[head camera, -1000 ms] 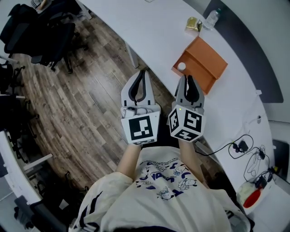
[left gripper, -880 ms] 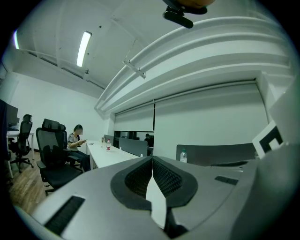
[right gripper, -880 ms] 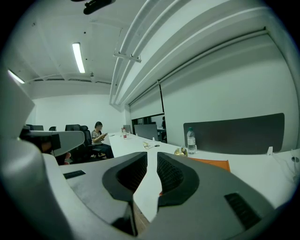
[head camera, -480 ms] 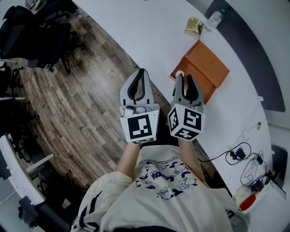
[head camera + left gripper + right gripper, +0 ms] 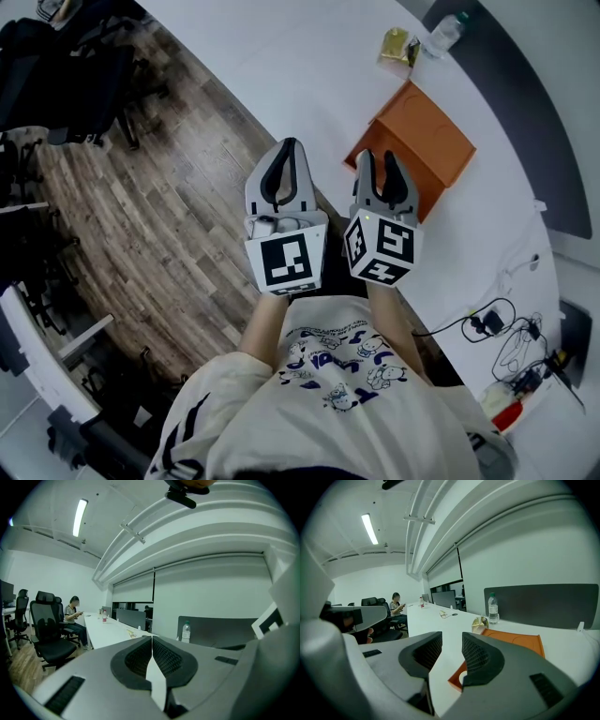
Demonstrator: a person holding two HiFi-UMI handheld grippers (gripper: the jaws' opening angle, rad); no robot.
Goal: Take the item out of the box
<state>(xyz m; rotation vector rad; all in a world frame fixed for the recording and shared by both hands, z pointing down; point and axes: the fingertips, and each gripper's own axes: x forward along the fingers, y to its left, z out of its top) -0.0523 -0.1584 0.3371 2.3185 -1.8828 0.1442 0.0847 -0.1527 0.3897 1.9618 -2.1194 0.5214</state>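
An open orange box (image 5: 418, 142) lies on the white table (image 5: 309, 56), close to its near edge. A small white round item (image 5: 462, 680) sits in the box's near corner; in the head view my right gripper hides it. My right gripper (image 5: 379, 157) (image 5: 451, 639) hovers just short of that corner. Its jaws are opening, with only a gap between them. My left gripper (image 5: 286, 147) (image 5: 152, 639) is shut and empty, held over the wooden floor beside the table edge, level with the right one.
Behind the box stand a water bottle (image 5: 446, 31) (image 5: 492, 607) and a crumpled yellow packet (image 5: 397, 45) (image 5: 478, 624). A dark partition (image 5: 525, 103) runs along the table's far side. Cables (image 5: 506, 323) lie at the right. Office chairs (image 5: 75, 66) stand on the floor; a person (image 5: 73, 609) sits far off.
The right gripper's jaws have gone from shut to parted. Both grippers have edged forward toward the box's near corner, and the right one now covers the white item.
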